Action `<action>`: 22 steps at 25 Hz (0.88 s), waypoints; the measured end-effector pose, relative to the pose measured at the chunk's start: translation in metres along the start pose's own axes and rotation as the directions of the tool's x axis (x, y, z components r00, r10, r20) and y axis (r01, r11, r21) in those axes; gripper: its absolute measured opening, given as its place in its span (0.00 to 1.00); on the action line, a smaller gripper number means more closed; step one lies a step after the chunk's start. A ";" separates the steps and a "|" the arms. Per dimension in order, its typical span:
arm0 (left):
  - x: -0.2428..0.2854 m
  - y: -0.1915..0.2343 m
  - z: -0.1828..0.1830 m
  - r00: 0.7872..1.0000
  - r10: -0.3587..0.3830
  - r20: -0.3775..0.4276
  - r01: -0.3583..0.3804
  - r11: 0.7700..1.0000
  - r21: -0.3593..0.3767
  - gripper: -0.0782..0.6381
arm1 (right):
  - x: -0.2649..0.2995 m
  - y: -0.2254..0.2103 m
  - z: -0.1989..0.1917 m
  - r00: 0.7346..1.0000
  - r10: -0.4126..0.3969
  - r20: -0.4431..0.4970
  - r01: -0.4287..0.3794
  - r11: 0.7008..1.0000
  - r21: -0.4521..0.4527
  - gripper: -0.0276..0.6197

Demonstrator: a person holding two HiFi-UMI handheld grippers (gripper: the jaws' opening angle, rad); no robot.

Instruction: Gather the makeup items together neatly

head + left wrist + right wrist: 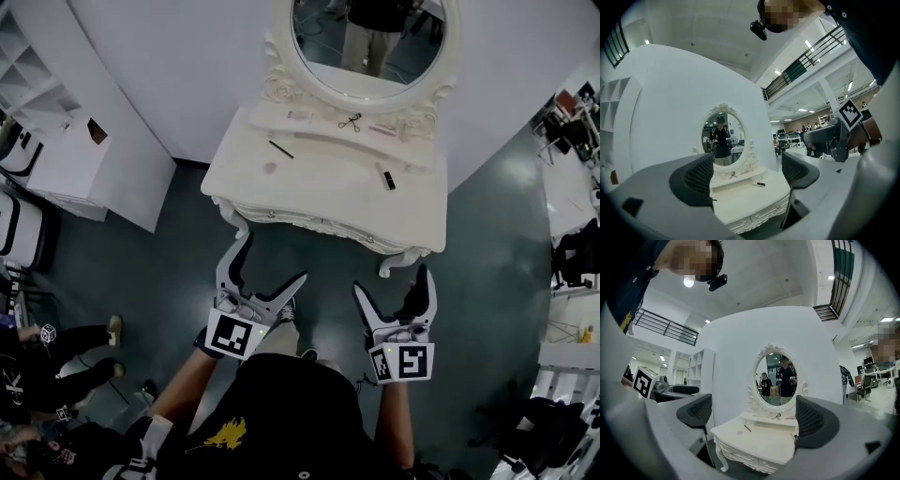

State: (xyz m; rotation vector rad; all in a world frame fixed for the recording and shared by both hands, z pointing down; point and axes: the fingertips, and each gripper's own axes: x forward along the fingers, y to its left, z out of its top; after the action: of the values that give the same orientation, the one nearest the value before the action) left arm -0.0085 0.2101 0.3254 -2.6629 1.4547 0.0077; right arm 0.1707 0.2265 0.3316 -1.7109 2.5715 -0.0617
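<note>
Everything you need lies ahead of you, beyond both tools and well apart from them. Your left tool (272,261) and right tool (391,281) hang over the floor, short of the front edge of the white tabletop (319,192). Both point level at it, jaws spread wide, with nothing between the pads in either gripper view.

The items are scattered, not grouped. A dark pencil (280,149) lies on the left half of the tabletop, its long axis slanting from back-left to front-right. Just in front of it is a small pink disc (270,168), too small to identify. Both are on your left tool's side.

A pale tube (385,177) with a black end lies on the right half, running roughly front to back, black end toward you. It is the nearest thing to your right tool.

On the raised shelf (323,117) under the mirror (366,37) sit an eyelash curler (350,122) and, to its right, a thin pink stick (381,129) lying across the shelf.

I judge the tube an easy pinch across its width. The pencil is thin and lies flat, so it will likely be fiddlier.
</note>
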 end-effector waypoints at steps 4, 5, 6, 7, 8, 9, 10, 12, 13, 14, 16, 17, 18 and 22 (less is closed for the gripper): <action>0.023 0.038 0.001 1.000 0.006 0.031 -0.004 0.999 -0.048 0.72 | 0.036 -0.002 0.007 1.000 -0.024 -0.009 0.024 0.999 -0.025 0.91; 0.028 0.047 0.000 0.999 0.009 0.038 -0.007 0.998 -0.058 0.72 | 0.044 -0.002 0.006 0.999 -0.033 -0.017 0.032 0.999 -0.027 0.91; 0.034 0.057 -0.002 0.999 0.013 0.046 -0.010 0.998 -0.068 0.72 | 0.053 -0.004 0.004 0.999 -0.042 -0.029 0.041 0.999 -0.026 0.91; 0.040 0.066 -0.004 0.999 0.017 0.052 -0.013 0.997 -0.081 0.72 | 0.061 -0.005 0.001 0.998 -0.051 -0.044 0.050 0.998 -0.024 0.91; 0.044 0.076 -0.007 0.998 0.021 0.055 -0.016 0.995 -0.096 0.72 | 0.069 -0.004 -0.002 0.996 -0.058 -0.060 0.057 0.998 -0.021 0.90; 0.048 0.085 -0.011 0.998 0.026 0.053 -0.020 0.994 -0.108 0.72 | 0.078 -0.003 -0.006 0.995 -0.065 -0.076 0.064 0.998 -0.019 0.90; 0.052 0.095 -0.016 0.998 0.027 0.050 -0.021 0.994 -0.110 0.72 | 0.087 -0.002 -0.010 0.994 -0.072 -0.088 0.070 0.997 -0.020 0.90; 0.058 0.110 -0.028 1.000 0.003 0.026 -0.002 0.999 -0.037 0.72 | 0.104 0.000 -0.017 0.991 -0.082 -0.107 0.080 0.997 -0.022 0.89; 0.059 0.116 -0.036 1.000 -0.020 -0.002 0.020 0.999 0.028 0.72 | 0.111 0.002 -0.020 0.990 -0.085 -0.115 0.083 0.996 -0.023 0.89; 0.060 0.122 -0.042 0.999 -0.037 -0.025 0.038 0.997 0.074 0.72 | 0.119 0.005 -0.023 0.989 -0.087 -0.121 0.085 0.996 -0.023 0.89; 0.060 0.137 -0.051 0.998 -0.043 -0.038 0.047 0.994 0.097 0.72 | 0.132 0.011 -0.030 0.988 -0.088 -0.130 0.086 0.996 -0.023 0.88; 0.060 0.144 -0.054 0.998 -0.041 -0.039 0.044 0.994 0.097 0.72 | 0.139 0.015 -0.033 0.987 -0.087 -0.135 0.085 0.996 -0.022 0.88; 0.060 0.151 -0.056 0.999 -0.037 -0.040 0.041 0.994 0.098 0.72 | 0.145 0.018 -0.036 0.987 -0.085 -0.140 0.083 0.996 -0.022 0.87; 0.064 0.175 -0.064 0.998 -0.025 -0.057 0.031 0.994 0.103 0.72 | 0.168 0.021 -0.045 0.983 -0.082 -0.162 0.080 0.997 -0.018 0.86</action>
State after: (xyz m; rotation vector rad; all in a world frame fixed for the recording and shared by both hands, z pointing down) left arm -0.1238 0.0561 0.3699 -2.6192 1.3923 -0.1411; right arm 0.0837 0.0798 0.3713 -1.8894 2.6165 -0.1985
